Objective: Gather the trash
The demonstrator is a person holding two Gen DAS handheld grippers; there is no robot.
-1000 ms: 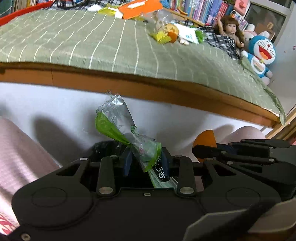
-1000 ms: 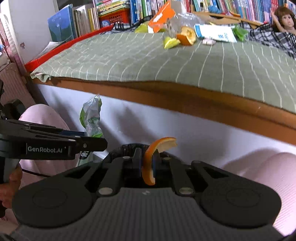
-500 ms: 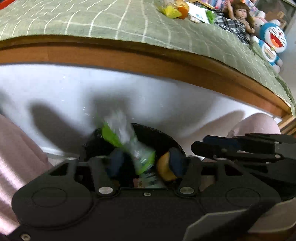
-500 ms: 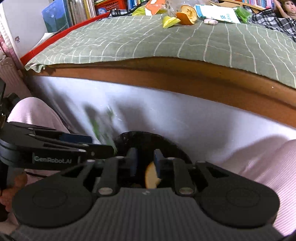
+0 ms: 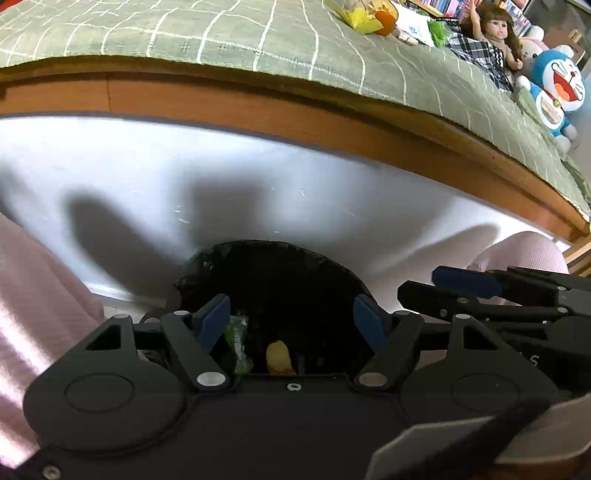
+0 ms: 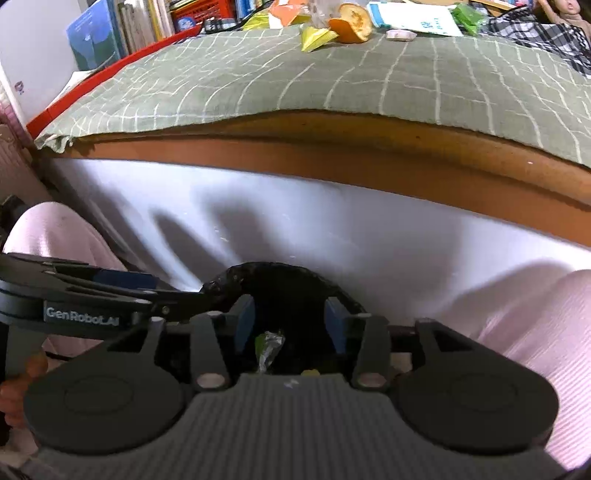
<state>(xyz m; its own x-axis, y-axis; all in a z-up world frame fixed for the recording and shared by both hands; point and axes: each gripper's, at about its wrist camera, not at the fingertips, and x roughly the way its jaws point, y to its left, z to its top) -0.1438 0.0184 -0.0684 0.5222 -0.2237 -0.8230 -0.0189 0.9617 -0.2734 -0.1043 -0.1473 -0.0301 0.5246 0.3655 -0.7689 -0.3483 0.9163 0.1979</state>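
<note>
A black-lined trash bin (image 5: 273,266) (image 6: 280,275) stands on the floor against the white bed front. Both grippers hang over its mouth. My left gripper (image 5: 291,317) is opening, with nothing between its blue pads; the green and clear wrapper (image 5: 238,341) and the orange peel (image 5: 279,356) lie below it inside the bin. My right gripper (image 6: 290,317) is opening too, nothing held; the wrapper (image 6: 269,349) shows in the bin beneath it. More trash lies on the green bedspread: an orange peel half (image 6: 351,22), a yellow wrapper (image 6: 316,37), a white and blue packet (image 6: 413,16).
The wooden bed edge (image 5: 295,110) overhangs the bin. A person's knees in pink (image 5: 33,295) (image 6: 535,332) flank the bin on both sides. A doll (image 5: 495,33) and a blue plush toy (image 5: 554,88) sit at the bed's far right. Books line the back.
Both grippers opened and let go: the wrapper fell from the left and the orange peel from the right into the bin. Both views tipped down toward the bin.
</note>
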